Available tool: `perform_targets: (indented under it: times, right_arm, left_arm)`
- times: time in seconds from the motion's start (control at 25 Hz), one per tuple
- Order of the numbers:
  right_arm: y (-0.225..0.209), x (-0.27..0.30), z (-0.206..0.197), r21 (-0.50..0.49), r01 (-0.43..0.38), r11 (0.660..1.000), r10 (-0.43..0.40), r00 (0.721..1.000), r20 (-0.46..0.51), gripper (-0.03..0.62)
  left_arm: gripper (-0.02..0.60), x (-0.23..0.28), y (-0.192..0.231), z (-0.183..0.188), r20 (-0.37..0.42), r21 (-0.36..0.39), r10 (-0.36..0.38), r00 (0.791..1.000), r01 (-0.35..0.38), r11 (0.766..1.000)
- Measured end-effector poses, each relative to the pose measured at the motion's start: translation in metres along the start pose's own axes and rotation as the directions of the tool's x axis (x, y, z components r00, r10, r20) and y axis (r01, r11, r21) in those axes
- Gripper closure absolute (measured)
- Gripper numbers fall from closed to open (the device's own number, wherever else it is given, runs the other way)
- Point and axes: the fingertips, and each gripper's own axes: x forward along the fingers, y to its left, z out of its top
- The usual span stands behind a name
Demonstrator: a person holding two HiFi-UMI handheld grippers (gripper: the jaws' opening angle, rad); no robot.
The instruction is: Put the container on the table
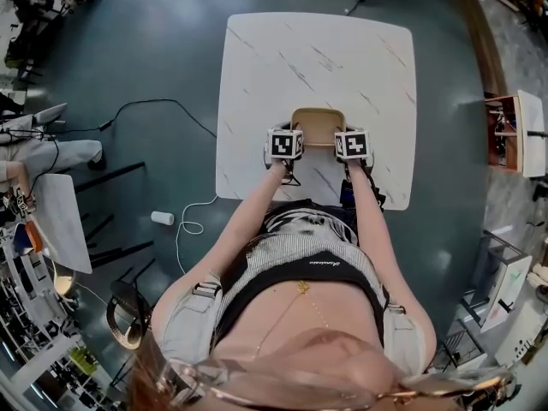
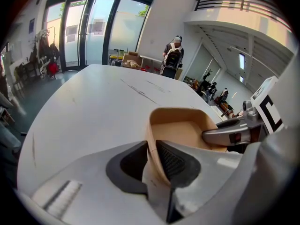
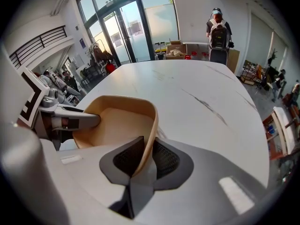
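Container (image 1: 318, 123), tan, open-topped and round-cornered, sits upright and apparently empty, low over the near half of the white marbled table (image 1: 282, 58). No view settles whether its base already touches the tabletop or hangs just above it.

The left gripper (image 2: 151, 157) is pinched on the thin left wall, one pad inside and one outside. The right gripper (image 3: 145, 157) clamps the opposite wall the same way. The tub is therefore carried by its two side walls alone.

The main risk I see is in the release. If one pair of jaws lets go before the other, or before the base is flat on the marble, the free side would probably drop and the tub could tip or skid on the smooth top. The walls look thin, so a hard squeeze may bow them, and they could spring back when freed and nudge the tub. A pad dragging on the rim as it withdraws might also lift that side.

Beyond the table lies dark floor, with a black cable (image 1: 154, 105) and a small white cylinder (image 1: 162, 218) well apart from it.
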Motion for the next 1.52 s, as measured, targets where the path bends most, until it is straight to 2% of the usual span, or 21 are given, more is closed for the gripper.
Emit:
perform_targets:
  times: [1.52]
  right_arm:
    - [-0.0016, 0.0026, -0.0001, 0.033, -0.015, 0.999, 0.015, 1.000, 0.009, 0.516]
  left_arm:
    - [0.526, 0.0044, 0.0000, -0.0012, 0.006, -0.006, -0.006, 1.000, 0.006, 1.000]
